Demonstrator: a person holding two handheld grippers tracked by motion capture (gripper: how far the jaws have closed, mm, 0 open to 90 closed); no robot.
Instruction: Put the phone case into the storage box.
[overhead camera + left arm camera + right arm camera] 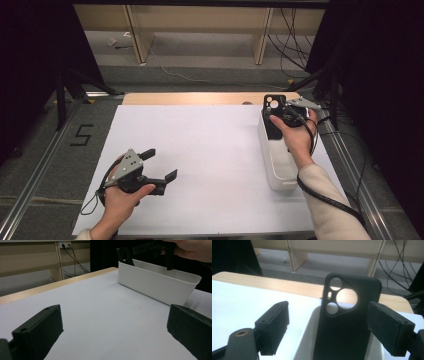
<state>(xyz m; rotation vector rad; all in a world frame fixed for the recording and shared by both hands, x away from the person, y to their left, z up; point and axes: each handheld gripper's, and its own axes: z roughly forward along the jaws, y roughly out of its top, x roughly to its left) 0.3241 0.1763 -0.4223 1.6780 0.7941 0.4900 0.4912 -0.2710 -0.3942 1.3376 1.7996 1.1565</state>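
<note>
The surface (200, 150), covered in white with a strip of bare wood along its far edge, took up most of the high view; its near corners were cut off by the frame. On its right side stood a long white bin (274, 160), its near end partly hidden by the person's right forearm. The left gripper view showed the bin's whole long wall (160, 286) side-on, which the right gripper view did not, catching just a piece of rim (308, 332).

A black phone case (273, 117) stood upright in the bin's far end, its lower part hidden below the rim. Its camera cut-outs were plain in the right gripper view (348, 315), but small and dim from above.

The right gripper (280, 120) was held at the case, its fingers (273, 325) spread wide to either side; one seemed close to the case's edge, but no pad clearly pressed on it. The bin's inside was hard to make out.

The left gripper (161, 167) rested low over the surface's near left part, well apart from the bin, fingers (40, 332) released with nothing between them.
</note>
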